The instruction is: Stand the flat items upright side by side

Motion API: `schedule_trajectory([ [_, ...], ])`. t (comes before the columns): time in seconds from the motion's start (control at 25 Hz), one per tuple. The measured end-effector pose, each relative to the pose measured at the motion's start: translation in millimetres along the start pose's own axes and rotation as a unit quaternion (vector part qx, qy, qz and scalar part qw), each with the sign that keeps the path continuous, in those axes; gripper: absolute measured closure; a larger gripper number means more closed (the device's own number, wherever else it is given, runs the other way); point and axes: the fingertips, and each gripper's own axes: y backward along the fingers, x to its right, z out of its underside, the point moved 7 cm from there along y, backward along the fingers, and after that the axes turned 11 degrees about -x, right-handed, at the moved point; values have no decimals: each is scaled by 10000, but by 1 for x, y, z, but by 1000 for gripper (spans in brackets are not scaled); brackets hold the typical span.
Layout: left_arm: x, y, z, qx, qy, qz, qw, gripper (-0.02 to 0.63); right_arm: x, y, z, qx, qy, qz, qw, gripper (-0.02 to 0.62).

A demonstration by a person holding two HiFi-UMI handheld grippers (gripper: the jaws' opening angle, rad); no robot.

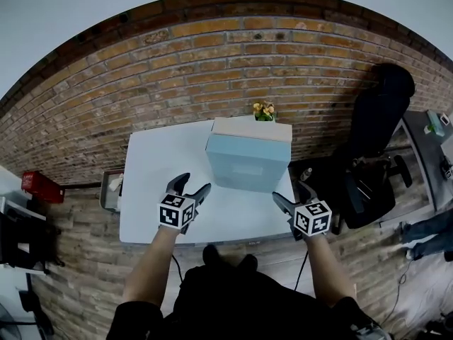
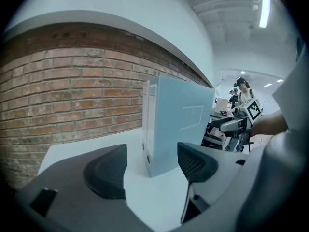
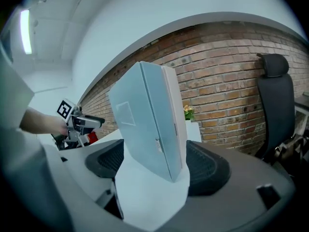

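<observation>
- Head view: a white worktop (image 1: 152,190) stands against a brick wall (image 1: 212,62). On it a pale blue folder (image 1: 248,163) stands upright, its broad face towards the person.
- A white folder (image 1: 251,128) stands upright directly behind the blue folder, touching it side by side.
- The left gripper (image 1: 192,184) hovers to the left of the blue folder, nearer the person and apart from it. The right gripper (image 1: 289,191) hovers to the blue folder's right, also nearer the person and apart from it.
- Only the head view shows a red object (image 1: 42,187) far to the left of the blue folder, down by the wall.
- Left gripper view: its two dark fingers (image 2: 195,163) stand apart with nothing clamped. The blue folder's left corner shows beyond the gap, not touching them.
- Only this view shows the folder spines, and people in a lit room far past the blue folder.
- Right gripper view: its fingers (image 3: 205,166) are likewise spread apart and empty. The blue folder's right corner rises beyond them, with the white folder's edge just behind.
- This view shows a small clasp on the blue folder's edge, which no other view shows.
- A small pot of yellow flowers (image 3: 188,111) sits behind the white folder. A black office chair (image 3: 275,105) stands to the blue folder's right, off the worktop.
- Count: two folders, two grippers, one flower pot, one chair, one worktop.
</observation>
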Motion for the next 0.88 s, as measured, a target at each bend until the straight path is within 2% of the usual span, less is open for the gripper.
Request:
schedule_trajectory([
  [0.12,-1,14,2,233,54,-40,9997,281,-10,2,6,147,-219,225,9994,212],
  [0.28,-4,31,4,645,503,360,9960,321,-29,9,16,296,-464,503,9972,264],
  [0.48,-24,58,7,869,336,112,9956,418,-76,-4,19,168,-414,649,9969,303],
  [0.64,-56,95,13,1146,343,4,9928,521,-128,-34,-4,261,-250,607,9975,341],
  [0.88,-108,150,29,1175,262,-206,9925,577,-204,-61,-53,559,41,464,9974,402],
])
